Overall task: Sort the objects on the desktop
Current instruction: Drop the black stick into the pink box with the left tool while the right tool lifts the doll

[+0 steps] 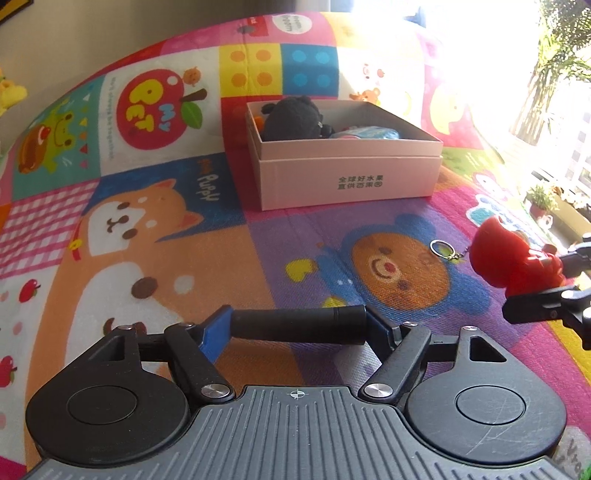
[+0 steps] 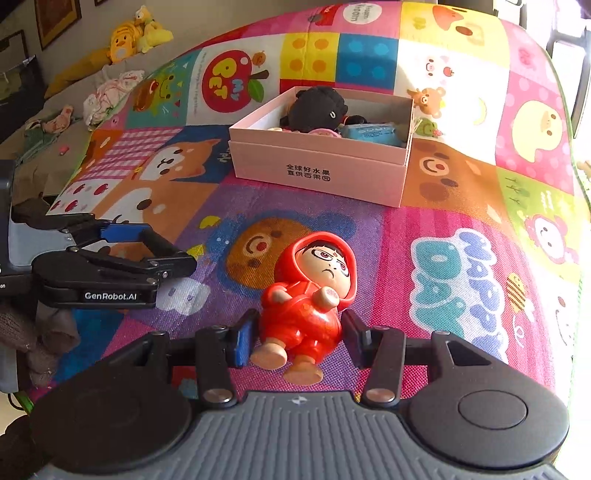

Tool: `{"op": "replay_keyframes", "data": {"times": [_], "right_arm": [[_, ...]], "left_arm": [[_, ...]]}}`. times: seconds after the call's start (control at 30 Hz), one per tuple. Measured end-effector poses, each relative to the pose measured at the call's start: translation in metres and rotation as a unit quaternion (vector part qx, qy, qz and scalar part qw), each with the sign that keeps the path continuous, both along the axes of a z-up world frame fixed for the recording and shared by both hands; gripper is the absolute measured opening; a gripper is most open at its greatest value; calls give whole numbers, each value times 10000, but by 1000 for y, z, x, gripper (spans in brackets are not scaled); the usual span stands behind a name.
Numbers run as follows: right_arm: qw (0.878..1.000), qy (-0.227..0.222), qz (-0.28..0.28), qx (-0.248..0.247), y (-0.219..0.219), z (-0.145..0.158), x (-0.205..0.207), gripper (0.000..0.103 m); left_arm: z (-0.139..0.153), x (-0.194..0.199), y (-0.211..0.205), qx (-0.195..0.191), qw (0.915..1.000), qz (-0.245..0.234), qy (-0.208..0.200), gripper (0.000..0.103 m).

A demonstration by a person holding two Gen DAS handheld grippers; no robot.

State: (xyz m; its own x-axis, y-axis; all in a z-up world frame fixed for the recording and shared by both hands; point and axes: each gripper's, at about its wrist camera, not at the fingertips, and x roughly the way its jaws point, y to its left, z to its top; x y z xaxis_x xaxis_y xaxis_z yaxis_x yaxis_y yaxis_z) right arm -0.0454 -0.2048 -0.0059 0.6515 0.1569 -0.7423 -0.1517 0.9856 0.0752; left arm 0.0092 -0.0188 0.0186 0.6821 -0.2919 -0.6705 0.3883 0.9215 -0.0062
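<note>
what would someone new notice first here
Probably the red hooded figurine, gripped at its body in the right claw above the loud cartoon play mat. Next, the pink box further back, holding a black plush, and the left claw clamping a black cylinder end to end.

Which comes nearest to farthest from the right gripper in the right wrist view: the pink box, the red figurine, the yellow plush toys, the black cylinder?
1. Red figurine: clamped between the right gripper fingers.
2. Black cylinder: to the left, gripped end to end by the left gripper.
3. Pink box: ahead on the mat.
4. Yellow plush toys: far top left, off the mat.
</note>
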Motion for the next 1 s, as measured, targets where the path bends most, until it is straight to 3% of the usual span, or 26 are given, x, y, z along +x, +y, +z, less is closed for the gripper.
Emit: {"op": "replay_keyframes", "data": {"times": [0.27, 0.5, 0.67, 0.87, 1.0], "right_arm": [[9980, -594, -49, 196, -16, 55, -4, 48], [9861, -1650, -125, 115, -32, 124, 13, 48], [9799, -1989, -166, -19, -38, 144, 43, 48], [9819, -1878, -245, 29, -39, 138, 87, 48], [9847, -1697, -375, 81, -43, 131, 110, 48]], "left_arm": [[46, -27, 0, -153, 9980, -241, -562, 80], [86, 7, -25, -143, 9899, -372, -1358, 80], [82, 64, -44, -300, 9919, -179, -1225, 80], [64, 121, -68, -696, 9922, 7, -1032, 81], [50, 126, -59, -863, 9913, -60, -993, 96]]}}
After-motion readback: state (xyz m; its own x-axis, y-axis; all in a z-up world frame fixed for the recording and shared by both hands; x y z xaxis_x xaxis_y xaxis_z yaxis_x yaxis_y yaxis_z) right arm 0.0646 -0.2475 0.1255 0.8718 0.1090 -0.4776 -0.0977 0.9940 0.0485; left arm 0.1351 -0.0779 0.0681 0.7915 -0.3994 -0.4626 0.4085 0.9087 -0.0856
